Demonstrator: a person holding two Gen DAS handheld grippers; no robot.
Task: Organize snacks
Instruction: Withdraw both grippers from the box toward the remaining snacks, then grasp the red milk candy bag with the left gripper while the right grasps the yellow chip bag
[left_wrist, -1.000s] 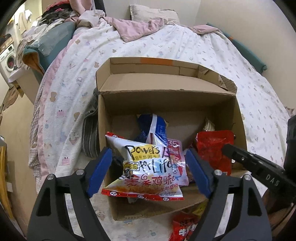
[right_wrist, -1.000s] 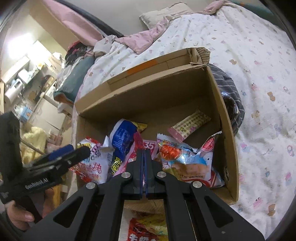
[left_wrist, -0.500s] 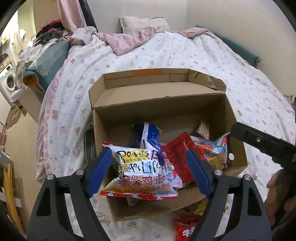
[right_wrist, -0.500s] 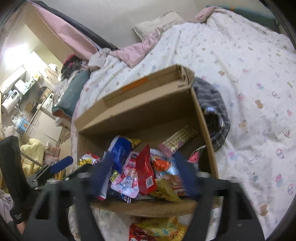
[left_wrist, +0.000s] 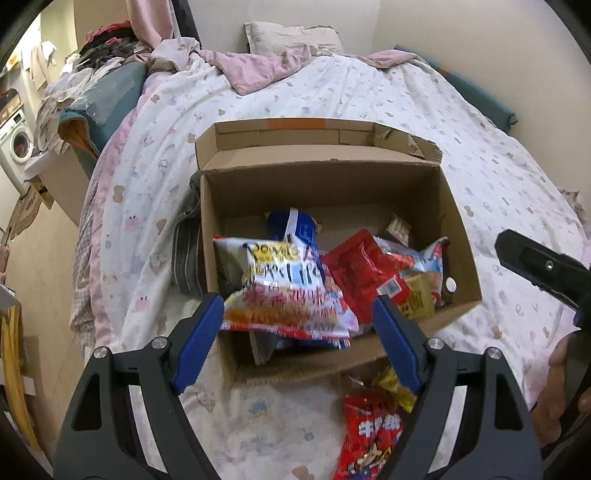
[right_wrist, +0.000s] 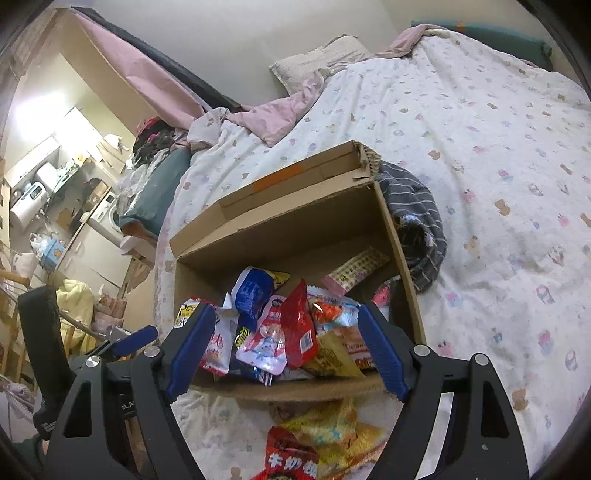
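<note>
An open cardboard box (left_wrist: 454, 206) (right_wrist: 295, 229) sits on the bed and holds several snack bags. A white chip bag (left_wrist: 284, 291) lies at its front left, a red packet (left_wrist: 364, 266) (right_wrist: 301, 328) beside it, a blue bag (left_wrist: 295, 229) (right_wrist: 253, 291) behind. A red and a yellow snack bag (left_wrist: 373, 435) (right_wrist: 295, 458) lie on the sheet in front of the box. My left gripper (left_wrist: 297, 332) is open and empty above the box's front edge. My right gripper (right_wrist: 284, 343) is open and empty, also over the front edge.
The bed (left_wrist: 332, 92) has a white printed sheet, a pink blanket (left_wrist: 255, 70) and a pillow (left_wrist: 291, 37). A grey striped cloth (right_wrist: 417, 218) lies against the box's side. The bed's left edge drops to a cluttered floor with a washing machine (left_wrist: 16, 144).
My right gripper has opened and let the red packet drop into the box. Both grippers have drawn back and up from the box. The white chip bag has slid a little.
</note>
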